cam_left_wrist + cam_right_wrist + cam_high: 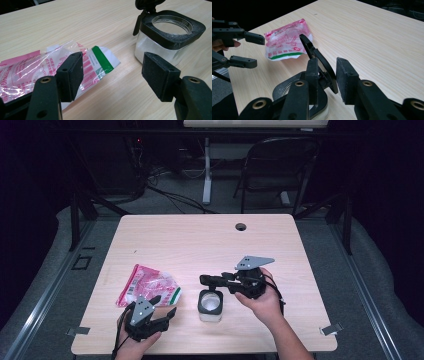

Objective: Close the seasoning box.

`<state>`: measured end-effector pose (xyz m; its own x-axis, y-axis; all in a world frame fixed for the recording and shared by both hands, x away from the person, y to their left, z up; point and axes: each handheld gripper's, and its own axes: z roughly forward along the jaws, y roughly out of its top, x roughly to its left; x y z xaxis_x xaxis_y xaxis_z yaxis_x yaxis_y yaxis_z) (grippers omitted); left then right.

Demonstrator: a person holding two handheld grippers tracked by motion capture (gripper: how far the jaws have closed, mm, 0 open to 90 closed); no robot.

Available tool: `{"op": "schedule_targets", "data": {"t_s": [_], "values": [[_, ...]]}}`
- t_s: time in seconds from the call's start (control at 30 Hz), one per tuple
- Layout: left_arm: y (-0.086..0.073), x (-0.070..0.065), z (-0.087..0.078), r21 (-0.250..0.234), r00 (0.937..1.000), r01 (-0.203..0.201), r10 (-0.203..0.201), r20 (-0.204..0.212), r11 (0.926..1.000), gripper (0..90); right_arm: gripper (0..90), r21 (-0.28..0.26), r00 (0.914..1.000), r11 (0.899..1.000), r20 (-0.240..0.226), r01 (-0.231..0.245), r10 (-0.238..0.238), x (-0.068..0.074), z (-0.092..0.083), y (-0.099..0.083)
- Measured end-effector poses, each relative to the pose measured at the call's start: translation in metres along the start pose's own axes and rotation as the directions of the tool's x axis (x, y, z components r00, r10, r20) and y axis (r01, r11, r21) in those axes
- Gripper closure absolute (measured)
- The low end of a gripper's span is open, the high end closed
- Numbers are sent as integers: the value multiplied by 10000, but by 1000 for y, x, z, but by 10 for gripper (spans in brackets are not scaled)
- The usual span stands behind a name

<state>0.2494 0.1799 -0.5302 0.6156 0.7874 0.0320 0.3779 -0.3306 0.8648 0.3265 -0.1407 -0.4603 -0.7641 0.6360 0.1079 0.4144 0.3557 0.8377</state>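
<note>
A clear square jar [210, 305] with a black collar stands near the table's front middle; its mouth is uncovered [170, 37]. Its black hinged lid [317, 55] is tipped up on edge. My right gripper [205, 280] reaches in from the right above the jar, and its jaws [327, 72] appear shut on that lid. A pink, white and green plastic bag [147, 287] lies flat left of the jar. My left gripper [165, 306] hovers open at the front left, with nothing between its pads [112, 72]; the bag's corner [100, 62] lies just beyond them.
The wooden table [200, 240] has a cable hole [241, 226] at the back middle. A folding chair [280, 165] and a desk leg [206, 170] stand on the floor behind. Metal clips [330, 329] sit at the front corners.
</note>
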Motion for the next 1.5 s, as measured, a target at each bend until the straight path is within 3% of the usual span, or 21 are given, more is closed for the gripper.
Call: {"op": "schedule_targets", "data": {"t_s": [0.3, 0.6, 0.97, 1.5], "values": [[6, 3, 3, -119, 10000, 8, -8, 27, 9999, 337, 702, 213, 9999, 9997, -79, 106, -104, 6, 0, -5], [13, 11, 7, -281, 9992, 411, -410, 24, 9988, 340, 657, 385, 9995, 9988, -115, 299, -295, 12, 2, -11], [16, 13, 5, -404, 9994, 334, -338, -106, 9986, 340, 617, 461, 9989, 9979, 48, 454, -457, 21, 1, -16], [17, 20, 5, -429, 9996, 237, -243, -121, 9988, 342, 583, 520, 9996, 9983, 55, 258, -261, 22, 2, -18]]}}
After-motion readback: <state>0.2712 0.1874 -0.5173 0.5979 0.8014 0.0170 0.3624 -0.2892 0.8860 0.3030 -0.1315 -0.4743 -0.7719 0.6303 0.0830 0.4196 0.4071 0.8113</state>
